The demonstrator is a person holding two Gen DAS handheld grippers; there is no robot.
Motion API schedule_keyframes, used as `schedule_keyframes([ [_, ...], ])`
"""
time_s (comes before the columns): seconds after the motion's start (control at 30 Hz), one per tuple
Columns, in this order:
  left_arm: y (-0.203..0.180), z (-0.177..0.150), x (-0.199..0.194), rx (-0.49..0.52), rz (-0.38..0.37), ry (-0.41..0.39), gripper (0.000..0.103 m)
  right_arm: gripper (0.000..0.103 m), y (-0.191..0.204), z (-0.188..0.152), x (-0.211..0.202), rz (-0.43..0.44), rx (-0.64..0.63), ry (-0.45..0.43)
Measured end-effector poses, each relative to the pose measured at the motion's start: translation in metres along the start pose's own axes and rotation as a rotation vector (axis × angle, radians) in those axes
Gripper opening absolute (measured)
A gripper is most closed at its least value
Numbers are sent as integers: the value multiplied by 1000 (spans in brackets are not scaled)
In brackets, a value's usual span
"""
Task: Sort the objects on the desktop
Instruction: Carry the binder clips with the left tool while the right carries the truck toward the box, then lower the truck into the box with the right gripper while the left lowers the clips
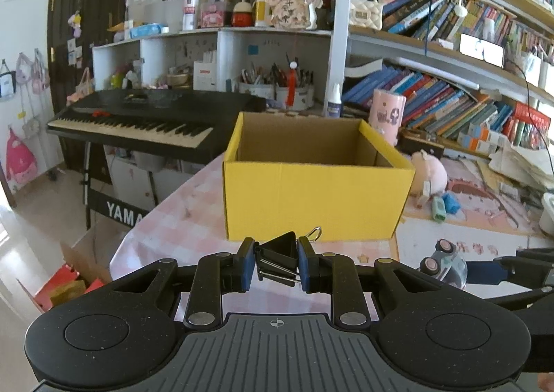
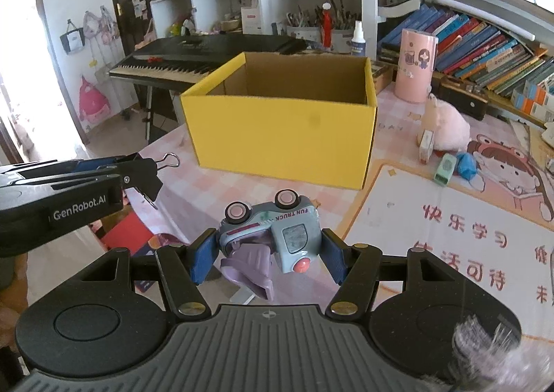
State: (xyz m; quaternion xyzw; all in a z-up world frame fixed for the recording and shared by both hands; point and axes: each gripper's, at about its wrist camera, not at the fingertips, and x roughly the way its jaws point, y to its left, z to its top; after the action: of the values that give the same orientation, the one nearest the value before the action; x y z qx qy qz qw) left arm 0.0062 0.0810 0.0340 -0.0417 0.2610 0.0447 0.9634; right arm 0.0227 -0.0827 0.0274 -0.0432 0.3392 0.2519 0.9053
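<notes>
Two loads: both carried above the desk's near edge, short of the yellow box [image 2: 280,136]
Left gripper [image 1: 277,262]: clamped on black binder clip [image 1: 278,252]
Right gripper [image 2: 268,253]: clamped on upturned toy truck [image 2: 273,233]
Next: judged, carry over box rim, release

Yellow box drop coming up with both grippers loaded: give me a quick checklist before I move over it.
1. Left gripper shut on binder clip: ok.
2. Right gripper shut on toy truck: ok, held tilted, wheels up.
3. Yellow box open at the top: ok.
4. Box floor free: cannot tell, hidden by the front wall.
5. Grippers apart from each other: ok.
</notes>
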Motion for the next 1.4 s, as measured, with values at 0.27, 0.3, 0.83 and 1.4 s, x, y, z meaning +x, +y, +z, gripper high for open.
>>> schedule_keyframes([
  [0.27,-5,27,19,-19,-2,-58,24,61,-12,34,3,-25,-33,-90],
  [0.3,-6,31,21,-17,1,-69,24,61,-14,40,4,-25,-37,-103],
  [0.83,-19,85,86,-26,82,-129,24,61,-55,133,59,55,-140,-190],
  [1.4,-23,80,153,-11,131,57,24,61,-82,159,125,109,-223,-90],
])
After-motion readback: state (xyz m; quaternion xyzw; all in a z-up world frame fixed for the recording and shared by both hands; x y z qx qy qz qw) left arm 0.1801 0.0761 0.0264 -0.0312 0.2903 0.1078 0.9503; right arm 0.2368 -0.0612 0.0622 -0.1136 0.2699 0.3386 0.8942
